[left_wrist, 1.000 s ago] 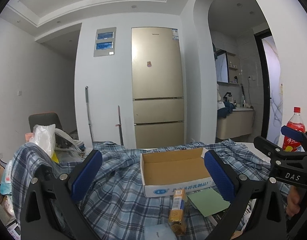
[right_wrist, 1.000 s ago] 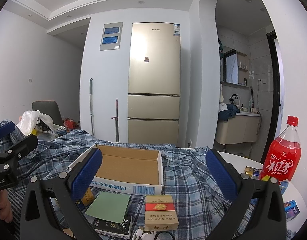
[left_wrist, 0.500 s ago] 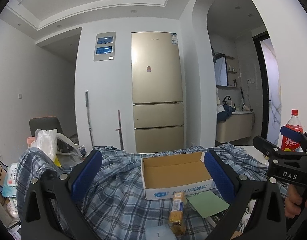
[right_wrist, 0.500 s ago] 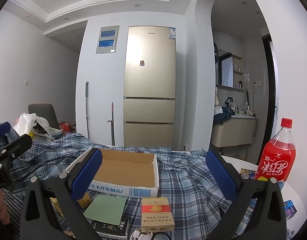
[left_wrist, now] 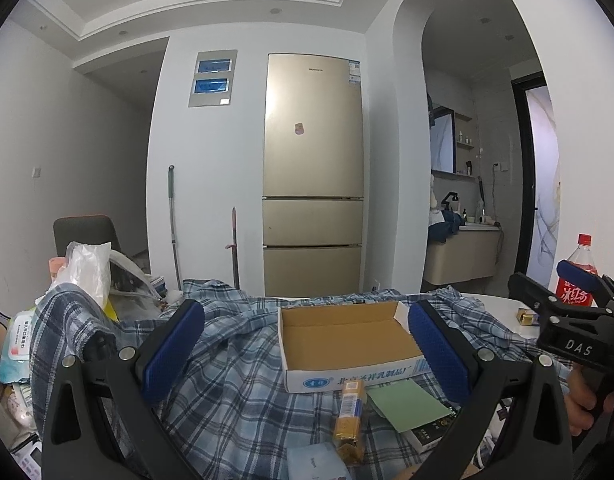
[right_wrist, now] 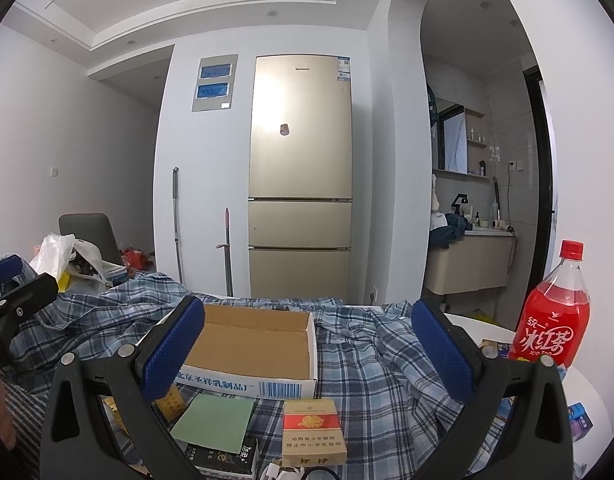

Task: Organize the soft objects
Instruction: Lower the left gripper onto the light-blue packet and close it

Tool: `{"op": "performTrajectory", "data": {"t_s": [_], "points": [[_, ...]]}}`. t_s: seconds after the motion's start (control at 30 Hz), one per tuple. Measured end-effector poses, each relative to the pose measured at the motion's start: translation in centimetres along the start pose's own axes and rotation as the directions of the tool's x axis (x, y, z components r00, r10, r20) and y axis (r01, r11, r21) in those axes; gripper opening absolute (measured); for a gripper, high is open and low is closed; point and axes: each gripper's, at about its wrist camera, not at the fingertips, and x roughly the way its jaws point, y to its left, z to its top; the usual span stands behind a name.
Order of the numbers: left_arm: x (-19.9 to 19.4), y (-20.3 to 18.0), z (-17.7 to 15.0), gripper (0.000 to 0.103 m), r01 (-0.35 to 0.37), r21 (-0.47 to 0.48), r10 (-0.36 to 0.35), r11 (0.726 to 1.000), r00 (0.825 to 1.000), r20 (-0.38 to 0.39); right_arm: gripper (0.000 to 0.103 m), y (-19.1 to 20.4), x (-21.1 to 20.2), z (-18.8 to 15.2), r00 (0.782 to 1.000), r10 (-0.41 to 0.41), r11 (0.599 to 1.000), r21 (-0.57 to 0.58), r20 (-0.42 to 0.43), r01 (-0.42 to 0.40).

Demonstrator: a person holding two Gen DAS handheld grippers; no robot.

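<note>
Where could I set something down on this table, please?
The cardboard box is empty inside. A bare strip of white table lies beside the red bottle. In front of the box it is crowded with packets on the plaid shirt.

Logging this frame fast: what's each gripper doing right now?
Left gripper: open, holding nothing, above the plaid shirt.
Right gripper: open, holding nothing, aimed over the cardboard box.
</note>
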Motion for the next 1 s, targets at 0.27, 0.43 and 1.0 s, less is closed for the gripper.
{"op": "performTrajectory", "data": {"t_s": [0.27,0.43,1.0], "points": [[-0.7,0.8,2.2,0.103,-0.037,0.009,0.038,0.999,0.987,-0.154,0.103,-0.8,-0.3,1.0,1.0,0.022,1.0,0.01,-0.011,-0.022],[-1.2,0.1,3.3,0.103,-0.046,0.026,0.051,0.999,0.976,-0.214,0.103,-1.0,-1.0,1.9,1.0,0.024,1.0,0.017,-0.012,-0.024],[2.8,-0.5,-1.6,0.073,-0.018,-0.06,-0.016,0.998,0.852,-0.524,0.103,-2.2,-1.6,2.2,0.998,0.041,0.998,0.047,-0.041,-0.04]]}}
